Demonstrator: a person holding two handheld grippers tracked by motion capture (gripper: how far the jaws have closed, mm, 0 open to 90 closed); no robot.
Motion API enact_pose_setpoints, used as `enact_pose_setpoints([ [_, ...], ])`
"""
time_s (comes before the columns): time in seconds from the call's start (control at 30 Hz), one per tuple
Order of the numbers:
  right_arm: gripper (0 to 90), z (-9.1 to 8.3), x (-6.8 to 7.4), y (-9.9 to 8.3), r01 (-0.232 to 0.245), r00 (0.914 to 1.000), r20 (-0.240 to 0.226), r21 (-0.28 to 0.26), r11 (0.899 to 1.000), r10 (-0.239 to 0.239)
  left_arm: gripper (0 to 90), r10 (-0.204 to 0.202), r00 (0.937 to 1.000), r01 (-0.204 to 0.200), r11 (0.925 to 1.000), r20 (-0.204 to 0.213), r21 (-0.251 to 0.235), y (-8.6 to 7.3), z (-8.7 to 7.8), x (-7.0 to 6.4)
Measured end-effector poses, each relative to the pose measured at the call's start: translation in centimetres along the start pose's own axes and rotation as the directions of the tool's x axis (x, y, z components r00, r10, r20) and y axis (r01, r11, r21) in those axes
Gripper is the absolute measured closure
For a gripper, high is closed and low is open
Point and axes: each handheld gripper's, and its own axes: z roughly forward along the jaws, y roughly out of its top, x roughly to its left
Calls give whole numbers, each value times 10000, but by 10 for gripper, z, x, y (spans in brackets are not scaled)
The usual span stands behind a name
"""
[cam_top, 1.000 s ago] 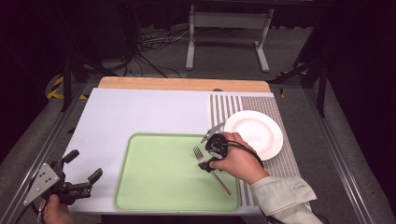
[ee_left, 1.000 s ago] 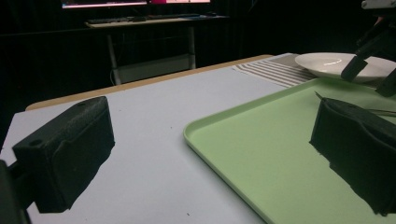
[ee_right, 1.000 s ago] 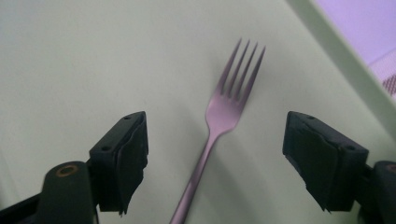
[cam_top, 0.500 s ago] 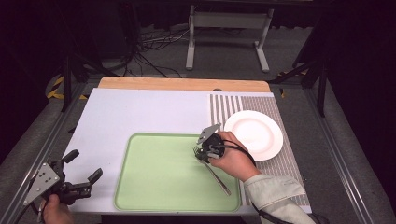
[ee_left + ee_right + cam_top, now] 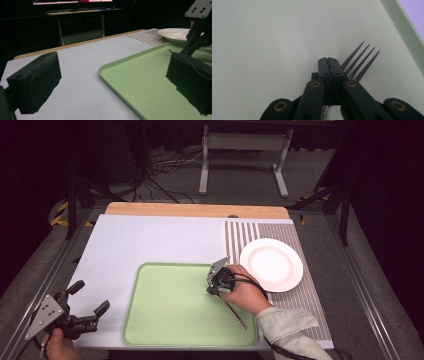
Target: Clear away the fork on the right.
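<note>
At lower left of the high view the left gripper (image 5: 89,309) rests with jaws spread wide and empty, while at centre the right gripper (image 5: 214,285) is clamped on one fork (image 5: 359,63) over one green tray (image 5: 165,320), one white plate (image 5: 272,264) beyond at right.

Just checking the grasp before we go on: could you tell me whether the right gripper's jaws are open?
No, the right gripper has its jaws pressed together on the fork.
</note>
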Motion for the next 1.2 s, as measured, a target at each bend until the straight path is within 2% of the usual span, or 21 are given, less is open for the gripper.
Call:
enact_pose_setpoints([
  [0.37, 900, 2, -1, -1, 93, 9999, 60, 146, 9998, -94, 3, 11, 10000, -11, 10000, -3, 1, 0, 0, 0],
  [0.87, 900, -5, -11, -9, -274, 9984, 499, 383, 9989, 254, 3, -47, 10000, 47, 10000, 23, -24, 0, 0, 0],
  [1.2, 900, -12, -17, -19, -575, 9944, 911, 499, 9971, 528, 3, -67, 10000, 66, 10000, 65, 28, 0, 1, 0],
])
